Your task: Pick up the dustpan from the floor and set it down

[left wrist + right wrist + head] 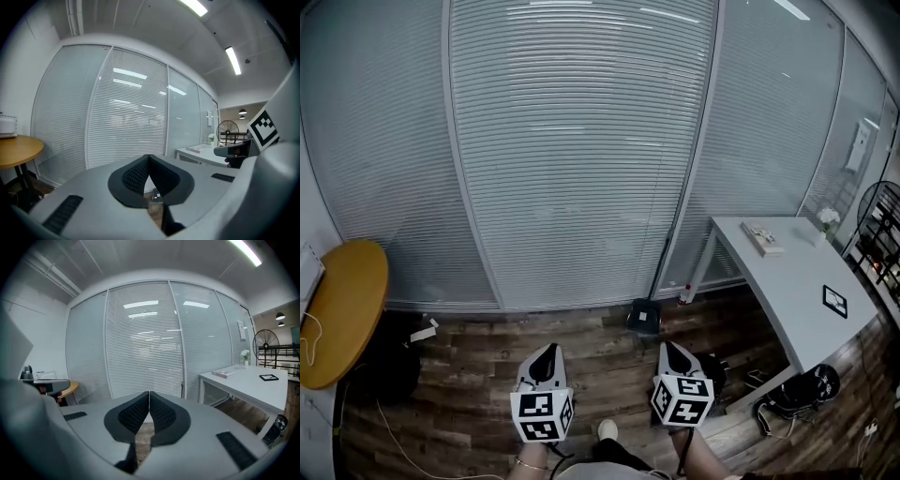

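Observation:
A dark dustpan (643,316) stands on the wooden floor against the foot of the glass wall, beside a white post. Both grippers are held low at the bottom of the head view, well short of it. My left gripper (546,352) points at the wall, left of the dustpan; its jaws are shut with nothing between them (149,157). My right gripper (668,348) is just right of the dustpan's line, also shut and empty (149,393). Through the gap under the left jaws a small dark shape (157,195) shows on the floor.
A round wooden table (342,309) stands at the left and a white desk (797,272) with a book (762,237) at the right. Dark bags (806,389) lie under the desk. A white cable (394,427) runs over the floor. Blinds cover the glass wall (581,141).

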`<state>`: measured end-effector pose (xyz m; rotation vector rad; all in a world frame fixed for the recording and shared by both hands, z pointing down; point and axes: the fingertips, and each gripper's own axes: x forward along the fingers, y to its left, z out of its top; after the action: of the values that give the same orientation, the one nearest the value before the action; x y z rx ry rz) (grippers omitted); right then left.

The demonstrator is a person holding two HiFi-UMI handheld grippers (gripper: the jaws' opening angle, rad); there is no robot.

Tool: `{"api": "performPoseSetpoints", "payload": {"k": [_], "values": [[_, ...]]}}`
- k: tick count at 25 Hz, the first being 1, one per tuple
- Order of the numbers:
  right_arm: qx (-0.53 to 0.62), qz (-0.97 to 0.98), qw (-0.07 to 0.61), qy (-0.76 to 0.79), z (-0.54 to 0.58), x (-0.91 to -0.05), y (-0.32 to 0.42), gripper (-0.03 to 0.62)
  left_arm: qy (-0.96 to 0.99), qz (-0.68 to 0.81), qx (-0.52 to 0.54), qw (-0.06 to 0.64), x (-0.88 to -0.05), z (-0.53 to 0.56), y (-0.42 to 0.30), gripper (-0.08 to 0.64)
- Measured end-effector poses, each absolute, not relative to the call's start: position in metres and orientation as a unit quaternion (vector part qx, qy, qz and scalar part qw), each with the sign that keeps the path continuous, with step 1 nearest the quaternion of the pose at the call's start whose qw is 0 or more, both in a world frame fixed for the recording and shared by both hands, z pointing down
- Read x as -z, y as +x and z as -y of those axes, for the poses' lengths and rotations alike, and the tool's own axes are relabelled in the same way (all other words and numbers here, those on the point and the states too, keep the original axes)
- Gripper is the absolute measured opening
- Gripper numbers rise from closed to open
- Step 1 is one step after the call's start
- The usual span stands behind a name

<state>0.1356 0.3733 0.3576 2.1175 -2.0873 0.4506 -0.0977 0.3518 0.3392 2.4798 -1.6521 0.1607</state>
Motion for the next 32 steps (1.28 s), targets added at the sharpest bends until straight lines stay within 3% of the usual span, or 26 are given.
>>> {"api": "performPoseSetpoints", "payload": {"k": [20, 32], "values": [[-0.189, 0.694, 0.026, 0.694, -0.200, -0.373, 0.204, 0.032, 0.833, 0.543, -0.096, 0.055, -0.338, -0.191, -0.024, 0.017], [-0.211, 0.700, 0.043, 0.681, -0.140, -0.399, 0.229, 0.032, 0.823, 0.554, -0.098, 0.080, -0.361, -0.131, -0.003, 0.017]]}}
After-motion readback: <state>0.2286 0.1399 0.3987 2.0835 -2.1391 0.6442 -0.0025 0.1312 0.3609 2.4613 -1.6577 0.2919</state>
